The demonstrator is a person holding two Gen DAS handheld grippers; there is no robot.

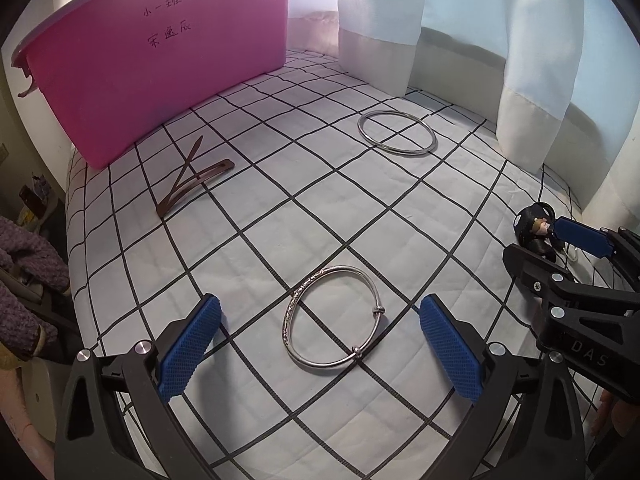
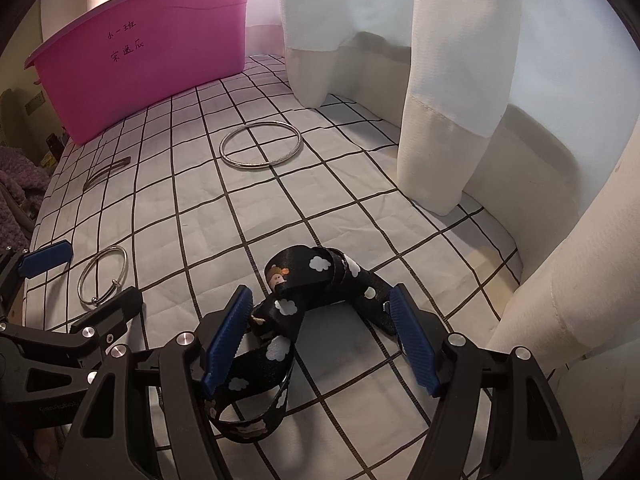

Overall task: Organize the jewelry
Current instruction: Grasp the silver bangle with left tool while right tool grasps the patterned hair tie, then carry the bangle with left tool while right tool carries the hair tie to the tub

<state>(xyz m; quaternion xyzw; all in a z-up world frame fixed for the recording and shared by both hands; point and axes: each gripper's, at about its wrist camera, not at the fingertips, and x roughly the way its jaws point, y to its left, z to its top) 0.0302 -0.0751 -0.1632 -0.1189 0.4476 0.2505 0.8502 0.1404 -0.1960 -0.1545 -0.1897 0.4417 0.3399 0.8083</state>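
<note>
A silver bangle with small beads [image 1: 378, 311] lies flat on the checked sheet [image 1: 320, 220], between the wide-apart blue pads of my left gripper [image 1: 320, 340], which is open and touches nothing. In the right wrist view that bangle [image 2: 116, 284] sits at the left, inside the left gripper [image 2: 80, 280]. My right gripper [image 2: 320, 336] stands open over a black ribbon strap with white clouds [image 2: 316, 280]; the strap lies loose between the pads, brushing the left one. The left wrist view shows the right gripper [image 1: 552, 248] at the right edge, by the strap [image 1: 536, 228].
A plain silver ring bangle [image 1: 360, 128] [image 2: 256, 167] lies farther back. A brown hair clip [image 1: 200, 176] [image 2: 108, 172] rests near the pink plastic bin [image 1: 160, 60] [image 2: 152, 52] at the back left. White curtains [image 1: 520, 60] [image 2: 440, 100] hang along the back and right. The bed's edge runs on the left.
</note>
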